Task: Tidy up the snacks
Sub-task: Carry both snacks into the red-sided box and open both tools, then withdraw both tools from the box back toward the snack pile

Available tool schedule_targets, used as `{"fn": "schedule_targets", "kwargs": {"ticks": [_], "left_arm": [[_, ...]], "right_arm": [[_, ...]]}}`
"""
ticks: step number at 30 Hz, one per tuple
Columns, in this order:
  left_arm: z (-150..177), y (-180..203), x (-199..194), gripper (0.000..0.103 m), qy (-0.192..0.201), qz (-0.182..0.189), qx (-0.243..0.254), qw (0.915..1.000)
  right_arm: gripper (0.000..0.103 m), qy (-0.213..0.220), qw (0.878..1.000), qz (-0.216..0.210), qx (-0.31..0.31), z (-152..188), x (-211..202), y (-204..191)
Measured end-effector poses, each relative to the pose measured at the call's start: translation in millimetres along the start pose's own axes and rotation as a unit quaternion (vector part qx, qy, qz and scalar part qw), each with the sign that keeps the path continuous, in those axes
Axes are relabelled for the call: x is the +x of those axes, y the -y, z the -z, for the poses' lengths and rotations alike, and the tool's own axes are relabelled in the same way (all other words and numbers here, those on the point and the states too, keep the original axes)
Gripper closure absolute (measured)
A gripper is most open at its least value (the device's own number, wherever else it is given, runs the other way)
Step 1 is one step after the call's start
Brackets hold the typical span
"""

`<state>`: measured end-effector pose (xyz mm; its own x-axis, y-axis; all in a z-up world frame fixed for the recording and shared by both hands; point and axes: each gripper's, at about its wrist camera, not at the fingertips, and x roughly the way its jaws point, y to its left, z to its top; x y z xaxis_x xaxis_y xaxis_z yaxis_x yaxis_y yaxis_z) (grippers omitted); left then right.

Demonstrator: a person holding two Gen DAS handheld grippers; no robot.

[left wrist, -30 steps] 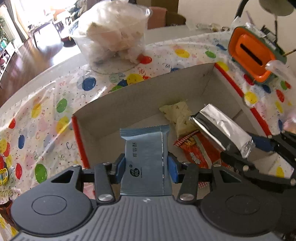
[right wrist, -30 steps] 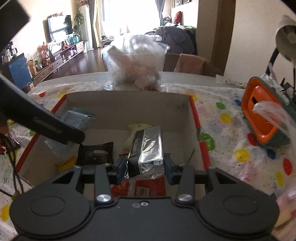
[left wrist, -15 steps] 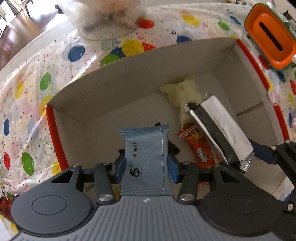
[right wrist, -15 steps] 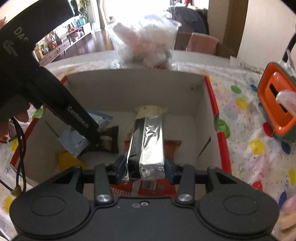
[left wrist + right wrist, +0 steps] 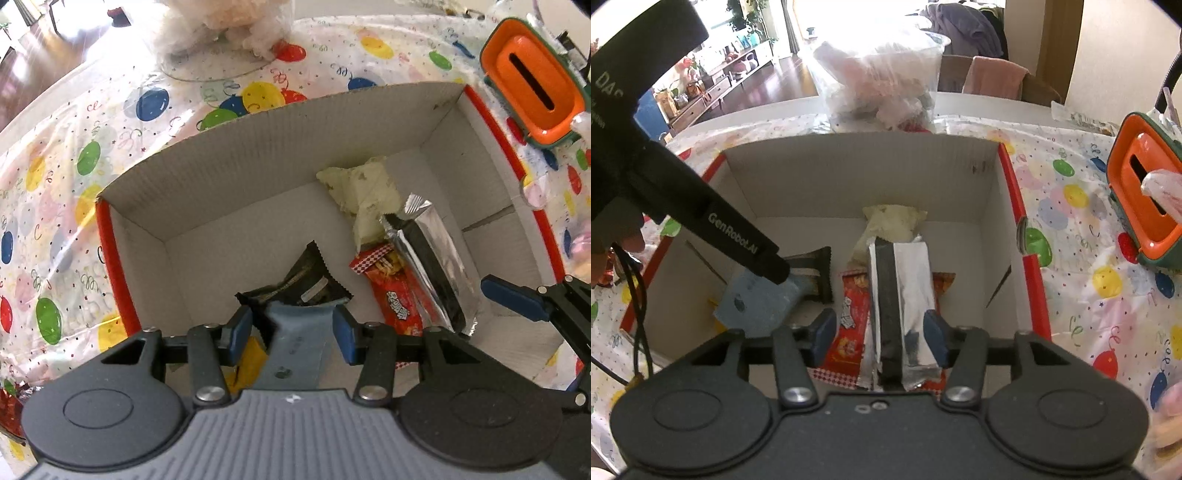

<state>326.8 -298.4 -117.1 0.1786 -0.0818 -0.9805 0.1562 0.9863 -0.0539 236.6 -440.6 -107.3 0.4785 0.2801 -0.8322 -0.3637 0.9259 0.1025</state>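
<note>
A cardboard box (image 5: 295, 147) (image 5: 857, 181) with red edges holds a pale yellow packet (image 5: 362, 188), a red packet (image 5: 395, 299) and a dark packet (image 5: 306, 280). My left gripper (image 5: 291, 334) reaches down into the box, shut on a blue-grey snack packet (image 5: 295, 347) (image 5: 757, 299) just over the dark packet (image 5: 812, 273). My right gripper (image 5: 879, 334) is low in the box and its jaws are opening. A silver foil packet (image 5: 908, 295) (image 5: 432, 266) lies between them on the red packet (image 5: 853, 325), with a gap at the left pad.
An orange tissue holder (image 5: 532, 85) (image 5: 1145, 195) stands right of the box. A clear plastic tub (image 5: 882, 81) of wrapped items stands behind it. A balloon-print tablecloth (image 5: 55, 184) covers the table. A yellow wrapper (image 5: 251, 358) lies in the box's near left corner.
The left gripper sank deeper into the box and tipped downward with the blue-grey packet. The right jaws widened off the silver packet, which now rests on the red packet.
</note>
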Motion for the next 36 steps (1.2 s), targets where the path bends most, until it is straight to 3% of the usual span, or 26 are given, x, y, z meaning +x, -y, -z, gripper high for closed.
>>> {"fn": "schedule_targets", "kwargs": {"ticks": [15, 18, 23, 28, 36], "left_arm": [[33, -10, -47, 0.055, 0.072, 0.044, -0.015, 0.9963], [42, -12, -60, 0.047, 0.094, 0.048, -0.018, 0.9943], [62, -17, -84, 0.046, 0.139, 0.048, -0.016, 0.9890], [86, -26, -105, 0.031, 0.184, 0.044, -0.015, 0.9819], [125, -57, -130, 0.029, 0.236, 0.026, -0.032, 0.9708]], "right_arm": [[0.039, 0.043, 0.999, -0.004, -0.007, -4, -40, -10], [0.033, 0.055, 0.998, -0.006, -0.008, -5, -49, -14], [0.024, 0.077, 0.997, -0.009, -0.014, -7, -65, -23], [0.017, 0.092, 0.995, -0.028, -0.018, -10, -79, -37], [0.003, 0.115, 0.991, -0.045, -0.041, -16, -88, -75]]}}
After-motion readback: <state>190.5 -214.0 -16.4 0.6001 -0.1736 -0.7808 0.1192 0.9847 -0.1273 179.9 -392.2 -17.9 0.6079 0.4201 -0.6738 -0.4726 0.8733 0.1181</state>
